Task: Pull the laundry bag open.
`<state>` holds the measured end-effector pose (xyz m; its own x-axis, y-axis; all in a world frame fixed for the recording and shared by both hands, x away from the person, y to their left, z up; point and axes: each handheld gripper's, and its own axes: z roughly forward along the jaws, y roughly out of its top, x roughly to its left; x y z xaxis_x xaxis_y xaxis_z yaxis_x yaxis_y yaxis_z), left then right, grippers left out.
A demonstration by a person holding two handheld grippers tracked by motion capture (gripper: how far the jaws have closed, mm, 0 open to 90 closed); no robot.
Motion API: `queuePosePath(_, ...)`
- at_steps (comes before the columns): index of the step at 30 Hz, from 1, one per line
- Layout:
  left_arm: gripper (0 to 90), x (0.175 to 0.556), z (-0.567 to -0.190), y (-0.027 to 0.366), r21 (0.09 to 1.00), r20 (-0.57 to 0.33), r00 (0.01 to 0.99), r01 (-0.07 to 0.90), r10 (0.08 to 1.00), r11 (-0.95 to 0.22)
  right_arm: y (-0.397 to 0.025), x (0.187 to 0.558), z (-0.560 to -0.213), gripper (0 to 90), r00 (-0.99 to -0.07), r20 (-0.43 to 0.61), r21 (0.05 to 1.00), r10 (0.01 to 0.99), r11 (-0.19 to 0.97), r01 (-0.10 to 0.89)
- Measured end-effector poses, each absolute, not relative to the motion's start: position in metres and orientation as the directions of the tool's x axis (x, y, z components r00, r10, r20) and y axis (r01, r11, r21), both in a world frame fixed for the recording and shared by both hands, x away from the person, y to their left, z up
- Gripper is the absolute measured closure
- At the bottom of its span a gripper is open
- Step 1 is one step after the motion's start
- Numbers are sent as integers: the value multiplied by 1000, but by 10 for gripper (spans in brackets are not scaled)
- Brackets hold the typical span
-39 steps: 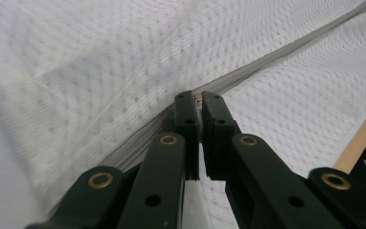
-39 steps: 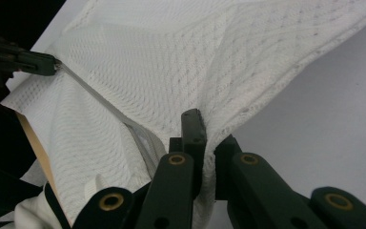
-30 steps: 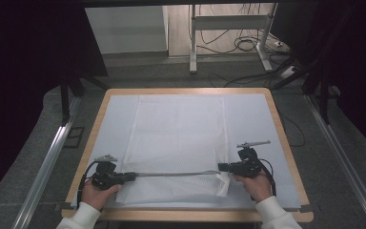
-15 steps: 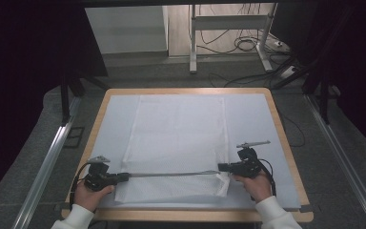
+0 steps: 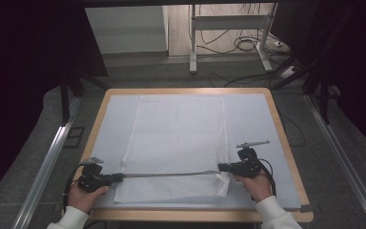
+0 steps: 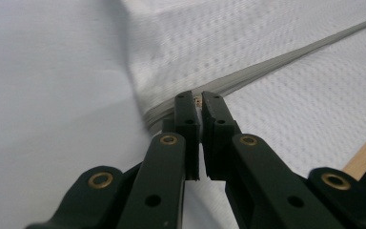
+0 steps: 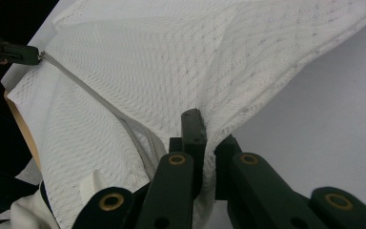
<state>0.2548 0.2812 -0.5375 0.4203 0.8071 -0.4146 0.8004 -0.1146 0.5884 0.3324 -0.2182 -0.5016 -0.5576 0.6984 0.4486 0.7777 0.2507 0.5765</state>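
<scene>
A white mesh cloth [image 5: 176,138] lies flat on the pale sheet that covers the table [image 5: 280,125]. Its near hem, a grey band [image 5: 167,174], is pulled taut in a straight line between both grippers. My left gripper [image 5: 117,178] is shut on the band's left end, seen close up as the left gripper [image 6: 198,102] pinching the grey band [image 6: 267,67]. At the band's right end, my right gripper [image 5: 220,167] is shut on the cloth. In the right gripper view, the right gripper [image 7: 205,136] holds bunched mesh cloth [image 7: 171,62], and the left gripper [image 7: 26,55] shows far off.
The wooden table rim [image 5: 198,215] runs just in front of both hands. Metal rails [image 5: 45,162] flank the table on the floor. A desk frame with cables [image 5: 228,43] stands beyond the far edge. Bare sheet [image 5: 252,119] lies right of the cloth.
My left gripper has moved left and slightly toward the front edge, drawing the grey band out longer and tighter. The right gripper has stayed in place.
</scene>
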Motion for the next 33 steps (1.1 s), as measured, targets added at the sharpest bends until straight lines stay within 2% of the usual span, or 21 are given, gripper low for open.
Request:
queuePosePath(8, 874, 252, -541, 296, 585, -411, 388, 806, 825, -88, -220, 334, -503, 881, -555, 449, 575, 700, 249, 779)
queuePosePath(33, 870, 248, -540, 292, 598, -395, 389, 797, 832, -89, -220, 332, -500, 877, -567, 448, 589, 691, 249, 769)
